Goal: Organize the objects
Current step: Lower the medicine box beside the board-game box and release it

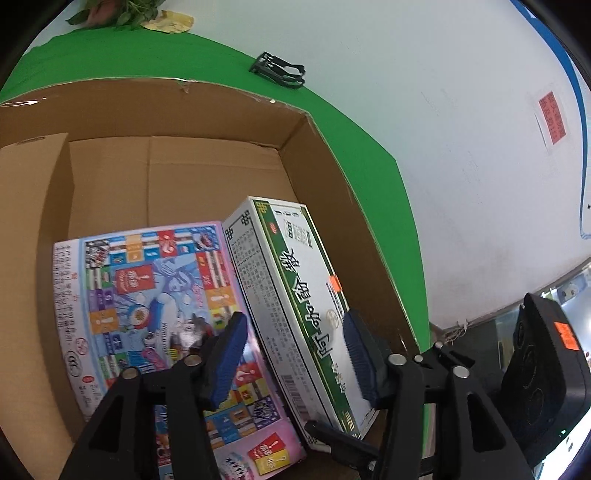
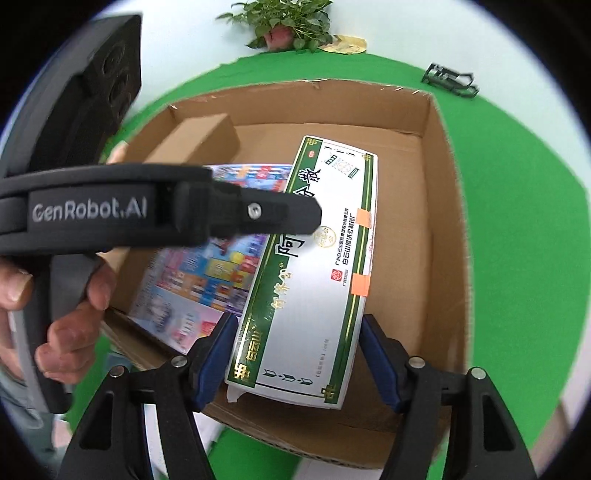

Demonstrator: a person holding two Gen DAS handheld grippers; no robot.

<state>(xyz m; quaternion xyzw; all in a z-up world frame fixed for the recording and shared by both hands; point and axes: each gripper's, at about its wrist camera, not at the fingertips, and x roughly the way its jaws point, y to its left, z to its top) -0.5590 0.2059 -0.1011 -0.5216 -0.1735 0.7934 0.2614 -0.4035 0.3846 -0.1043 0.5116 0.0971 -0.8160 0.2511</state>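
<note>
- Nearest the lens, right wrist view: right gripper [image 2: 295, 356], jaws spread wide, straddling the near end of the green-and-white carton [image 2: 314, 266]; blue pads [image 2: 376, 363] close beside its long edges, contact not confirmed.
- Left wrist view: left gripper [image 1: 291, 360] poised over the same carton [image 1: 295, 291], jaws wide, gripping nothing; one pad over the colourful game box [image 1: 147, 295], the other at the carton's far edge.
- Landmark: open cardboard box [image 2: 439, 206], standing on the green surface [image 2: 517, 221].
- Carton inside the cardboard box, right of centre, tilted, one long edge propped on the game box, which lies flat on the box floor to its left.
- Small brown carton [image 2: 199, 136] in the far-left corner of the cardboard box.
- Beyond the cardboard box: potted plant [image 2: 284, 26] and black clip-like item [image 2: 452, 79], both well apart from it.
- Handling, judged: carton probably light and stiff, with thin walls that could dent; glossy print likely slippery. Orange tape tabs [image 2: 360, 284] on one long edge suggest a flap there.
- Recommended hold: across the narrow width near the end panel, pads on the two long sides, moderate squeeze.
- Risk, judged: carton sliding off the game box once released or nudged.
</note>
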